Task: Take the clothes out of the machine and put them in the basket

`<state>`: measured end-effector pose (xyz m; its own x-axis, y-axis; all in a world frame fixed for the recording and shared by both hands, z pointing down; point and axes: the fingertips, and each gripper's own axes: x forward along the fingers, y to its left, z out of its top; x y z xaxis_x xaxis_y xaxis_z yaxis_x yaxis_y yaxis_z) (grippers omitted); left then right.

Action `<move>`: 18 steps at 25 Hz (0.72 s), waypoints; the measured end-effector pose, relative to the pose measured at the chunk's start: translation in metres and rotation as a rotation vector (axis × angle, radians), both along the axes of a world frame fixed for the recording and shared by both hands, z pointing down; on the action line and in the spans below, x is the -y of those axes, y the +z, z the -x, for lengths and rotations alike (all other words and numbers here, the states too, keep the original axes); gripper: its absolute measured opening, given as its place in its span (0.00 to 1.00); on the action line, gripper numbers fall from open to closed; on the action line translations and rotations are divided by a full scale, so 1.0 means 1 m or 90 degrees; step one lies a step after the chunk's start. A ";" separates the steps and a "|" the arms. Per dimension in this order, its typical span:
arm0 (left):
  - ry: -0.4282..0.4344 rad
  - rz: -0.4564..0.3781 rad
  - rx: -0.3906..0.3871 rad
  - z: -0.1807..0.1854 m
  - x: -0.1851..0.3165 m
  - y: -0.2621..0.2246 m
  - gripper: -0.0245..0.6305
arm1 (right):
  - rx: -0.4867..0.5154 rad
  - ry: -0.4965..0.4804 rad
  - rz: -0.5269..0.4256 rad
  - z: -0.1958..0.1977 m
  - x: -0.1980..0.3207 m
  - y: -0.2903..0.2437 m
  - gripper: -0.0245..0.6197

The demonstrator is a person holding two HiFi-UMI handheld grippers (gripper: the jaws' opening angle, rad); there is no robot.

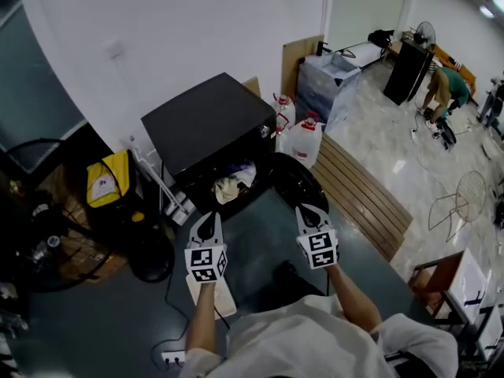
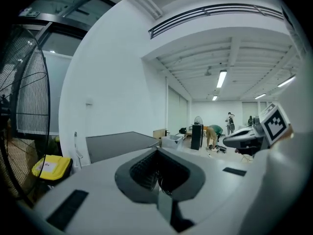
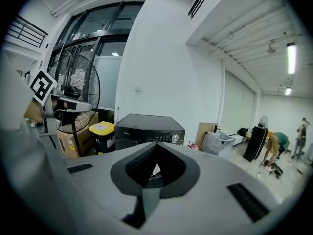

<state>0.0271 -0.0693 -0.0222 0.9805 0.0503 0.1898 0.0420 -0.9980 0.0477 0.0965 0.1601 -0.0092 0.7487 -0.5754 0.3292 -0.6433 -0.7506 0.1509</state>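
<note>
The black washing machine (image 1: 209, 124) stands against the white wall with its round door (image 1: 298, 183) swung open to the right. Pale clothes (image 1: 235, 183) show in the drum opening. Both grippers hover side by side in front of the opening, short of it, pointing at the machine. My left gripper (image 1: 208, 219) is shut and empty, and my right gripper (image 1: 309, 209) is likewise shut with nothing in it. The machine's top (image 2: 120, 146) appears beyond the left gripper (image 2: 157, 148). Its control panel (image 3: 156, 136) sits just past the right gripper (image 3: 155, 143). I see no basket that I can be sure of.
A yellow bin (image 1: 109, 179) and a standing fan (image 1: 47, 211) are left of the machine. Water jugs (image 1: 303, 140) and a slatted wooden board (image 1: 362, 195) lie to its right. A power strip (image 1: 172, 358) and cable lie on the floor. A person (image 1: 445, 89) bends far off.
</note>
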 end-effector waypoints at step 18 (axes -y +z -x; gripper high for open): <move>-0.103 0.029 0.098 -0.100 0.020 0.079 0.07 | 0.089 -0.133 0.026 -0.123 0.056 0.077 0.07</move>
